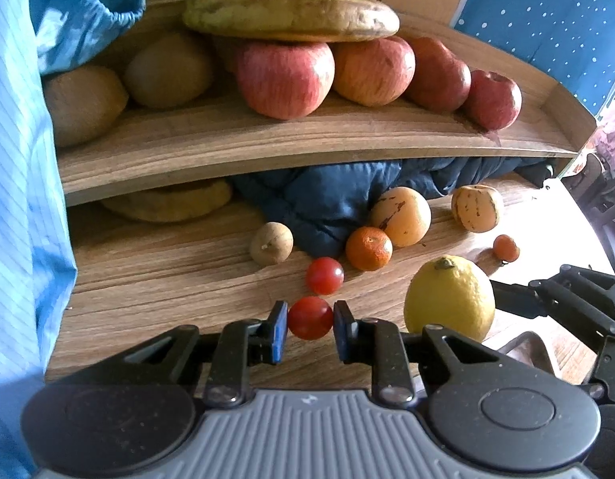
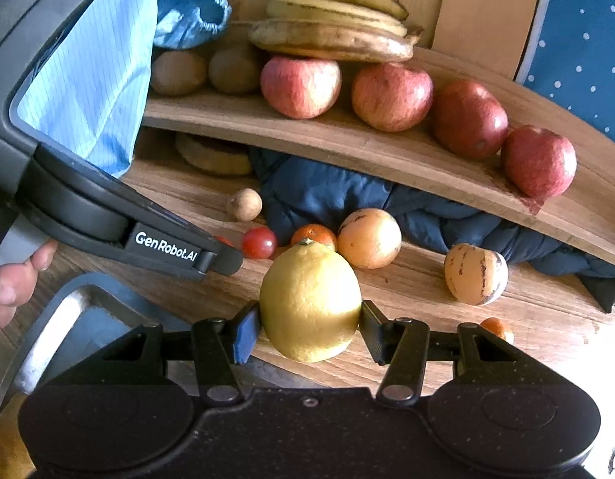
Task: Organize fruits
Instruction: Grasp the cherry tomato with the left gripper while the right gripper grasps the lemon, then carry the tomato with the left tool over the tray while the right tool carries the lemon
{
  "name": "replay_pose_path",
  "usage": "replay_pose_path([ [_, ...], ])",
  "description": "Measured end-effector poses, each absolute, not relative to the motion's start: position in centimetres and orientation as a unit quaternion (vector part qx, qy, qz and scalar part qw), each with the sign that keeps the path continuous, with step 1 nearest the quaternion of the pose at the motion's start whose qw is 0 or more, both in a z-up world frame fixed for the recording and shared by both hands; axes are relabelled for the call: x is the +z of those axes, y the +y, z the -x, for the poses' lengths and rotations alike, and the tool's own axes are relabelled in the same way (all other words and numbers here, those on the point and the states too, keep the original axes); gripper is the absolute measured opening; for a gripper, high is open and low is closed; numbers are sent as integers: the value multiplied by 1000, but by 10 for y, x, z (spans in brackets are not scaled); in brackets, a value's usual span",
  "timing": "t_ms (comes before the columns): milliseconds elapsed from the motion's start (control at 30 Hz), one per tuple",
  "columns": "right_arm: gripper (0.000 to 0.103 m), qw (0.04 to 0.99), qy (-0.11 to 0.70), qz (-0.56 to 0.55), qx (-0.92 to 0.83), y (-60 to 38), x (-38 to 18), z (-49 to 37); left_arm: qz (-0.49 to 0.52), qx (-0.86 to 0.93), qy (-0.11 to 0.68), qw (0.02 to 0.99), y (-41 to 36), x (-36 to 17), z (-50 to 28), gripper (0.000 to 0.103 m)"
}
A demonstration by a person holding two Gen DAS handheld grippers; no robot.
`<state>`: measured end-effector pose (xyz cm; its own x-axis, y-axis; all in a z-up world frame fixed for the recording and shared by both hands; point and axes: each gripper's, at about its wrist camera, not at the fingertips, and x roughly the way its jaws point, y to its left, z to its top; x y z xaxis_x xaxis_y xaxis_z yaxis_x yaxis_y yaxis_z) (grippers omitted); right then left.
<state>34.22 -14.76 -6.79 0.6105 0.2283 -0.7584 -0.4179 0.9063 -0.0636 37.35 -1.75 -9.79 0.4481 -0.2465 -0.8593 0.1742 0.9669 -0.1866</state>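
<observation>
My left gripper [image 1: 310, 329] has its blue pads close on both sides of a cherry tomato [image 1: 310, 317] on the wooden table; I cannot tell whether they touch it. A second cherry tomato [image 1: 324, 275] lies just beyond it. My right gripper [image 2: 310, 325] is shut on a yellow lemon [image 2: 310, 303], which also shows in the left wrist view [image 1: 449, 299]. A mandarin [image 1: 368, 248], two striped pale melons [image 1: 401, 216] [image 1: 477, 207], a small brown fruit [image 1: 271, 243] and a small orange fruit [image 1: 506, 247] lie further back.
A curved wooden shelf [image 1: 267, 155] above the table holds several apples [image 1: 285, 80], kiwis [image 1: 167, 70] and bananas [image 1: 291, 16]. Dark blue quilted cloth [image 1: 327, 199] lies under the shelf. A metal tray [image 2: 68, 319] sits at the near left. A blue sleeve [image 1: 16, 199] fills the left.
</observation>
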Motion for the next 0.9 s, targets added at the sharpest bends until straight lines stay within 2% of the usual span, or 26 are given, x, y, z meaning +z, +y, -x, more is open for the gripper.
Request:
replay_pose_path([
  [900, 55, 897, 395, 104, 169, -172, -41, -249, 36, -131, 496, 858, -38, -71, -289, 26],
])
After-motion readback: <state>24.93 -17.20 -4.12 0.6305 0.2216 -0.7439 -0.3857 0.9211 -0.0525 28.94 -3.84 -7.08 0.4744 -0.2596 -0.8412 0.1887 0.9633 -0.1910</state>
